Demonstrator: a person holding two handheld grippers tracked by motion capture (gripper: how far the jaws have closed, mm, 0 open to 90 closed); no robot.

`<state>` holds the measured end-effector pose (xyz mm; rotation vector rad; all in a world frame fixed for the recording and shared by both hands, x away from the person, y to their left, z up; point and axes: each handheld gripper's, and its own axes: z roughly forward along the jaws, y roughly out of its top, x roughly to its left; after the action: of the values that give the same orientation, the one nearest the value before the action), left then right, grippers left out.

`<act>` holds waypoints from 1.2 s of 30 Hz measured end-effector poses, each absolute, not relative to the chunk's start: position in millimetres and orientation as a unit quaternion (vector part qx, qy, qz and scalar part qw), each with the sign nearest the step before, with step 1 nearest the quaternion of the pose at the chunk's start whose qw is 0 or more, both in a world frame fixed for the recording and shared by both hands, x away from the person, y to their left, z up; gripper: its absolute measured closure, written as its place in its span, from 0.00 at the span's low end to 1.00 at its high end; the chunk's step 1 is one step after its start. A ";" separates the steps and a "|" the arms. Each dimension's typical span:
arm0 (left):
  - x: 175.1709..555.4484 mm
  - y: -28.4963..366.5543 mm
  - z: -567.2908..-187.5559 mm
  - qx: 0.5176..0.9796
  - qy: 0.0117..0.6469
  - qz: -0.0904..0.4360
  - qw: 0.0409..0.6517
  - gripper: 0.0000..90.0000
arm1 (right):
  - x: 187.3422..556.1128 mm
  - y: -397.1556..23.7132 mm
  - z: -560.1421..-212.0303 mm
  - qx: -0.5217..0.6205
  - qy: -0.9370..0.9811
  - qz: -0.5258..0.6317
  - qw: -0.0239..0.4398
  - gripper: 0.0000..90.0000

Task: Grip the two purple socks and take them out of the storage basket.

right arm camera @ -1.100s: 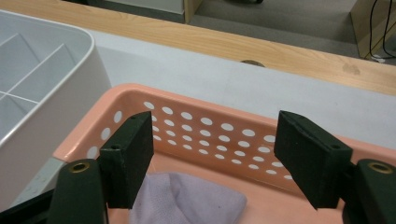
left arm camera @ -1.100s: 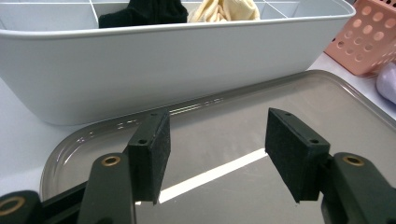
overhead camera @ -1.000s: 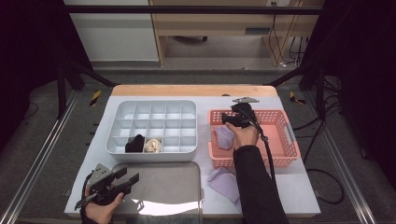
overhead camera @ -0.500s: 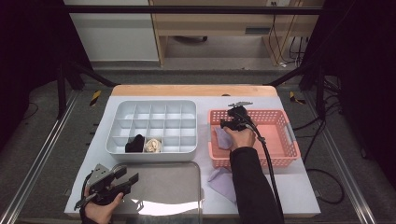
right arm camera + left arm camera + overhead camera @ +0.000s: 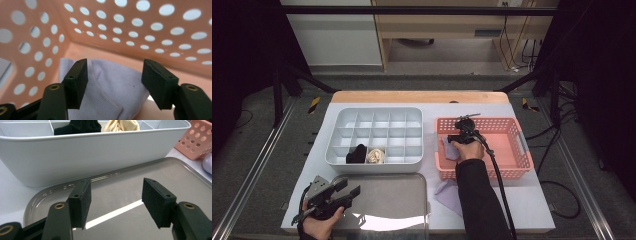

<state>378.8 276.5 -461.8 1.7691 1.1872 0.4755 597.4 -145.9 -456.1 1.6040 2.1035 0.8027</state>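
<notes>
Two tongs are standing spread: right tongs (image 5: 115,85) are straddling a lilac cloth (image 5: 112,82) inside the pink basket (image 5: 512,150); left tongs (image 5: 116,205) are hovering over the tray (image 5: 150,177). Closing shallow risks pinching one layer only.

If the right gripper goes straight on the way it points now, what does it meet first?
Probably the pale lilac cloth between the open right gripper jaws, lying in the pink basket; depth is unclear.
</notes>
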 end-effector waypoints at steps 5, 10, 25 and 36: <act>378.7 276.7 -461.7 0.719 0.482 0.194 0.461 0.45 | 597.6 -142.8 -459.0 0.565 0.756 0.273 0.188 0.50; 378.7 276.7 -461.8 0.719 0.482 0.194 0.461 0.45 | 597.3 -142.0 -458.6 0.571 0.757 0.274 0.162 0.72; 378.5 277.1 -461.8 0.717 0.484 0.193 0.463 0.45 | 590.9 -150.4 -439.8 0.569 0.756 0.284 0.153 0.96; 378.6 276.3 -462.0 0.718 0.484 0.194 0.462 0.45 | 572.4 -165.8 -403.8 0.552 0.738 0.347 0.176 0.97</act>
<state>378.6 276.3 -462.0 1.7653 1.1897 0.4781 572.4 -165.8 -403.8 1.5626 2.0888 0.9821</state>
